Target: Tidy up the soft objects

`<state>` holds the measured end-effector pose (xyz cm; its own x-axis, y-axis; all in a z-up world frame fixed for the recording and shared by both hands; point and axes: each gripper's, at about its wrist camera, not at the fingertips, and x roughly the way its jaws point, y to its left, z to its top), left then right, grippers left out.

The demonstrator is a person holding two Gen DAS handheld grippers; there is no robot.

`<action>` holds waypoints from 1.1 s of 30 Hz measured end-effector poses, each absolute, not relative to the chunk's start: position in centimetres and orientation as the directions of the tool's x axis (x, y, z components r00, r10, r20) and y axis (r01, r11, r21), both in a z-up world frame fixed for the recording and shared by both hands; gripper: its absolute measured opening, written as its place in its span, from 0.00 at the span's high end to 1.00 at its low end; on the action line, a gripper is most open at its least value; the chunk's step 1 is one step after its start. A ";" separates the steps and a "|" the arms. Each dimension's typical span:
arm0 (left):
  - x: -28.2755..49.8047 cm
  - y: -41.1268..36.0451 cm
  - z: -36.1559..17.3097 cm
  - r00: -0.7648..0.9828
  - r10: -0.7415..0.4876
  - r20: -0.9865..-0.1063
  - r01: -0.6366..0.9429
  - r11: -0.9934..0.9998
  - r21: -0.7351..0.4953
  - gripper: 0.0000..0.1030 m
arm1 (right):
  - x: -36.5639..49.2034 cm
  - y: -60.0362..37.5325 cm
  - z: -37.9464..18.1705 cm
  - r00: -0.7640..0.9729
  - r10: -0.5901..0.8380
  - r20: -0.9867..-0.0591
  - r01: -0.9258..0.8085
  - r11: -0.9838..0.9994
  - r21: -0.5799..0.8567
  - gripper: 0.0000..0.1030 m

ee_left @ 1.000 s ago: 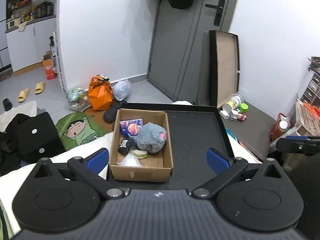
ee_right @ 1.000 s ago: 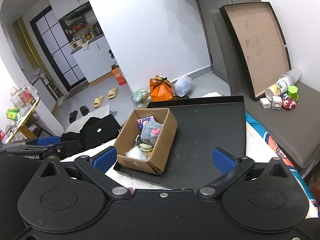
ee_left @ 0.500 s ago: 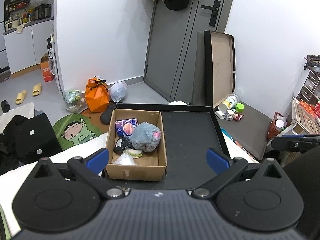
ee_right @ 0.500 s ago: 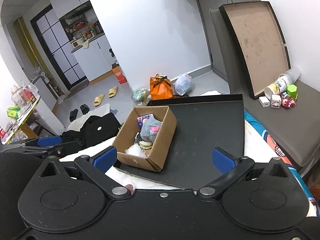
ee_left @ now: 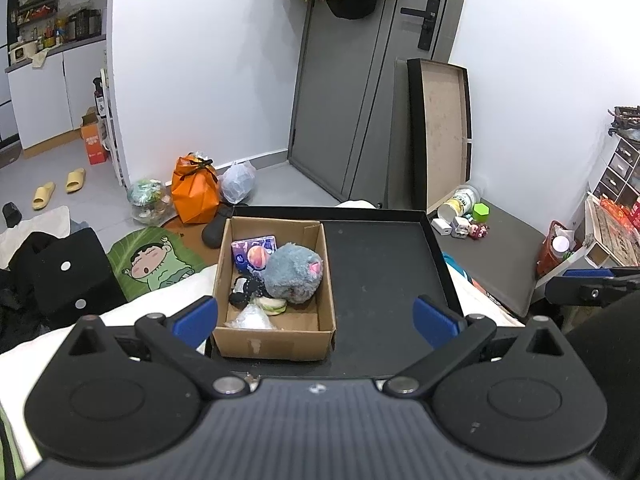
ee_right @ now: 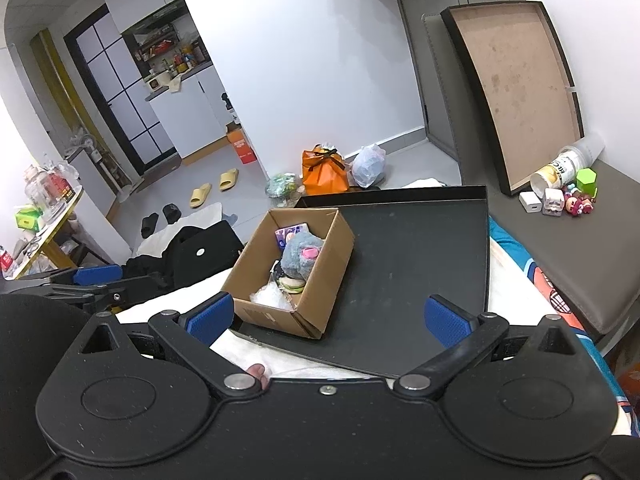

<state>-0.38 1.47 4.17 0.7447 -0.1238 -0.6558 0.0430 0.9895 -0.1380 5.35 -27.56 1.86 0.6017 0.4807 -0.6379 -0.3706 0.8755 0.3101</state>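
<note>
A brown cardboard box (ee_left: 276,342) (ee_right: 324,264) stands on the left part of a black tray (ee_left: 380,264) (ee_right: 420,256). In the box lie a grey plush toy with a pink ear (ee_left: 294,272) (ee_right: 301,254), a purple packet (ee_left: 254,250), a small burger-shaped toy (ee_left: 272,305), a black item (ee_left: 244,290) and a clear plastic bag (ee_left: 250,318). My left gripper (ee_left: 314,318) is open and empty, held back from the box's near wall. My right gripper (ee_right: 328,318) is open and empty, near the tray's front edge.
The tray rests on a white-covered bed. On the floor behind are an orange bag (ee_left: 196,190), plastic bags, yellow slippers (ee_left: 60,188) and a cartoon cushion (ee_left: 154,264). A flat tray lid (ee_left: 440,132) leans on the wall by a grey bench with small toys (ee_left: 464,224).
Both grippers have drawn back and up a little, so the box and tray look smaller and farther. Both stay open and empty. Nothing in the box has moved.
</note>
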 end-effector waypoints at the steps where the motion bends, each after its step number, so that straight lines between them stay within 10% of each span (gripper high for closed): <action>1: -0.4 1.5 4.2 0.745 -0.126 -0.656 0.043 0.989 -0.141 0.00 | 5.4 -27.6 1.9 0.601 0.482 -0.638 -0.371 0.875 0.311 0.00; 33: -0.1 1.2 4.0 0.732 -0.134 -0.667 0.052 0.988 -0.142 0.00 | 6.0 -26.8 1.9 0.574 0.492 -0.655 -0.392 0.867 0.307 0.00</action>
<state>-0.12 1.21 4.05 0.7324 -0.1343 -0.6675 0.0516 0.9885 -0.1423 6.05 -26.75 1.92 0.5736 0.4919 -0.6550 -0.3924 0.8669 0.3073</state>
